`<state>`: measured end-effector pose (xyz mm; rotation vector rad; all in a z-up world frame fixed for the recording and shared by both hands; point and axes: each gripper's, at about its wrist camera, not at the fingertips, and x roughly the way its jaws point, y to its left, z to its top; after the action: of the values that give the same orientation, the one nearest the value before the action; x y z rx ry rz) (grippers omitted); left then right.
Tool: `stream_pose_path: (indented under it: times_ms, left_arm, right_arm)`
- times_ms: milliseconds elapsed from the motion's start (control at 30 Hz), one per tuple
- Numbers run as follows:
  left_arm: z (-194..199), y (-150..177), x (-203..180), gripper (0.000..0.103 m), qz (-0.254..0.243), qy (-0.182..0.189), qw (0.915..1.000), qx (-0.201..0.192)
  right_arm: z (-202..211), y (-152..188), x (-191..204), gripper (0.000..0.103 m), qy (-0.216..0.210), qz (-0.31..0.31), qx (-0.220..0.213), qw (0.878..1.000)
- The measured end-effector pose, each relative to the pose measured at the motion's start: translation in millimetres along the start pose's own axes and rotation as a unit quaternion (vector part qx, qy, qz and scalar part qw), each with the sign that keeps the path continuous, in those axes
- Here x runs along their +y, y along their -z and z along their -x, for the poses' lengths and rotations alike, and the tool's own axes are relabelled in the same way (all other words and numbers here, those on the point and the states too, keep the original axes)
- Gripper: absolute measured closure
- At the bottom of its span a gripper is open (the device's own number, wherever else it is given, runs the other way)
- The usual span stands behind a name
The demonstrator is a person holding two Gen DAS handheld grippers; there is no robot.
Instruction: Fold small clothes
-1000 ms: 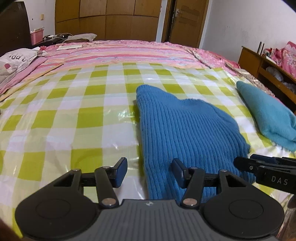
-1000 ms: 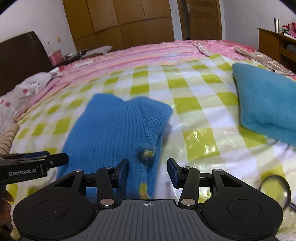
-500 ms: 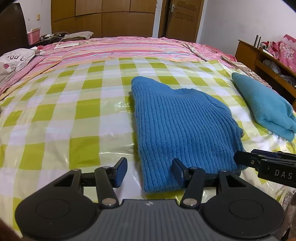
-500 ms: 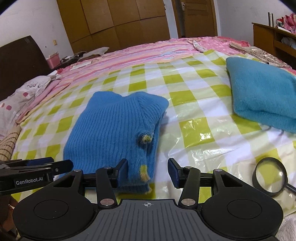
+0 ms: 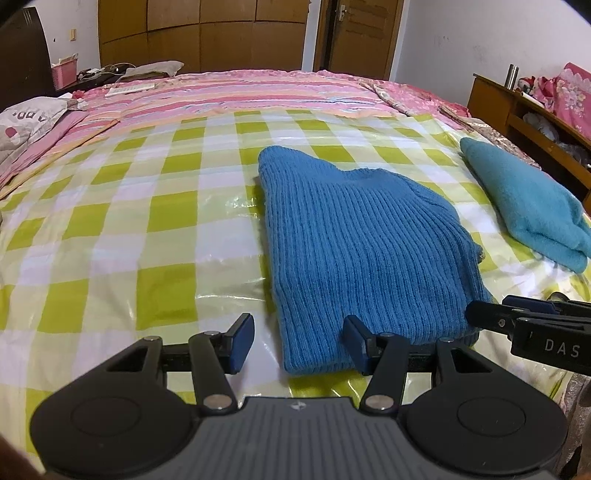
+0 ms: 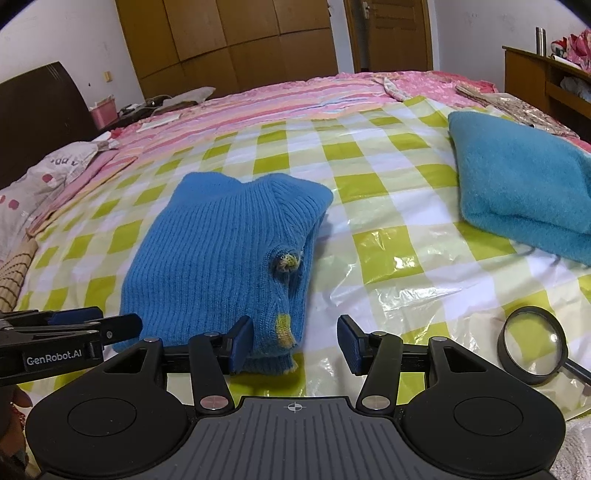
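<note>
Wooden wardrobe doors (image 5: 207,33) and a brown door (image 5: 360,37) back a wide bed (image 5: 110,229) spread with a green-and-white checked plastic sheet (image 5: 155,221) over pink striped bedding (image 5: 240,90). On the sheet lies the blue ribbed jumper (image 5: 362,251), folded into a rough rectangle near the front edge of the bed, with a teal folded cloth (image 5: 528,206) well apart on its right.

From the right wrist the jumper's right side shows a small yellow knitted patch (image 6: 286,260) and a yellow spot near the hem (image 6: 282,325); the left wrist view sees only plain blue ribbing. A magnifying glass (image 6: 532,347) lies on the sheet near the right claw, whole only in the right view; the left view catches at most a sliver of it behind the other claw. A dark headboard (image 6: 40,110) and a spotted pillow (image 6: 44,177) stand out more in the right view, while the left view shows more of a wooden shelf unit (image 5: 532,122) at the right wall.

The left claw (image 5: 299,343) stands about half open over the jumper's near left corner, the hem lying between its pads without being pressed. The right claw (image 6: 295,341) is opening, its left pad (image 6: 242,343) just at the jumper's near right corner, gripping nothing.

Whether that pad touches the knit is hard to tell. The teal cloth is cut off by the frame edge in both views, and the things on the shelf unit are too blurred to name.
</note>
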<state>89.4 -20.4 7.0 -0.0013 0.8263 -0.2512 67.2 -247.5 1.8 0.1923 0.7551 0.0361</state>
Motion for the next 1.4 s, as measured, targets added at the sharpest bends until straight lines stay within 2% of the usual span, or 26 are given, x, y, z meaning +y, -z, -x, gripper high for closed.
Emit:
stream_pose_path:
  times_ms: [367,667,867,1100,1233,1400]
  left_arm:
    - [2,-1,-1,0.044,-0.001,-0.001,1.0,0.0]
    - [10,-30,9,0.041,0.018,0.006,0.9992,-0.035]
    - [-11,-43,10,0.041,0.019,0.009,0.9994,-0.028]
    - [-30,-40,6,0.039,0.008,0.004,0.9999,-0.009]
    - [-24,-37,5,0.039,0.009,0.003,0.9999,-0.008]
    - [-14,-28,2,0.038,0.011,0.002,0.9999,-0.005]
  right_arm:
    - [2,-2,-6,0.052,-0.003,-0.012,-0.004,1.0]
    - [-1,-32,-16,0.044,-0.021,-0.043,-0.028,0.998]
    - [-21,-43,-19,0.042,-0.032,-0.068,-0.019,0.997]
    - [-45,-38,-20,0.042,-0.015,-0.067,0.002,0.998]
    - [-36,-37,-21,0.042,-0.01,-0.067,-0.005,0.998]
    - [-7,-31,-10,0.042,-0.006,-0.033,-0.037,0.999]
